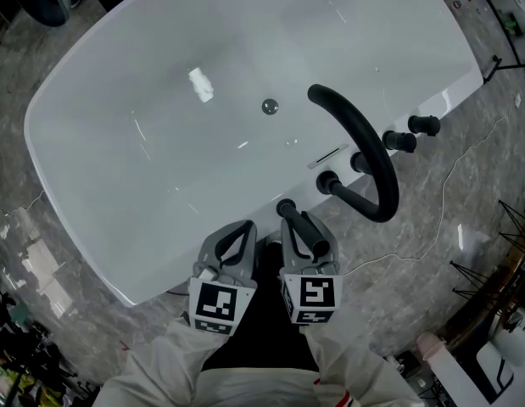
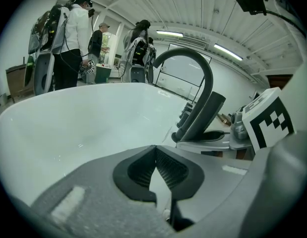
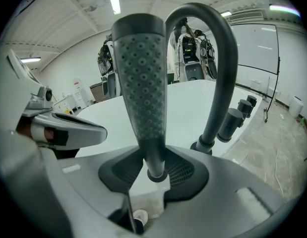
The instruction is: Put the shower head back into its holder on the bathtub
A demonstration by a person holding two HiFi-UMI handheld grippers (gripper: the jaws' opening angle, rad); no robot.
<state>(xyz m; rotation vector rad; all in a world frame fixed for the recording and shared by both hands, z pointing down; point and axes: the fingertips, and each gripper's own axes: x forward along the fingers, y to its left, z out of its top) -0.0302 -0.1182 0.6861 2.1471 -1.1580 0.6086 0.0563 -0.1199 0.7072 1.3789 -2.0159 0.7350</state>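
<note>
The black shower head stands tilted at the near rim of the white bathtub. My right gripper is shut on its thin handle, whose lower end sits between the pads above the white rim. Its dotted spray face rises toward the camera. I cannot tell whether the handle's end sits in a holder. The left gripper view shows the shower head leaning in front of the faucet. My left gripper hovers just left of it, jaws shut and empty, tips meeting over the tub.
A black arched faucet rises from the rim right of the shower head, with three black knobs beyond it. The drain lies mid-tub. A thin cable runs over the marbled floor. People stand behind the tub's far end.
</note>
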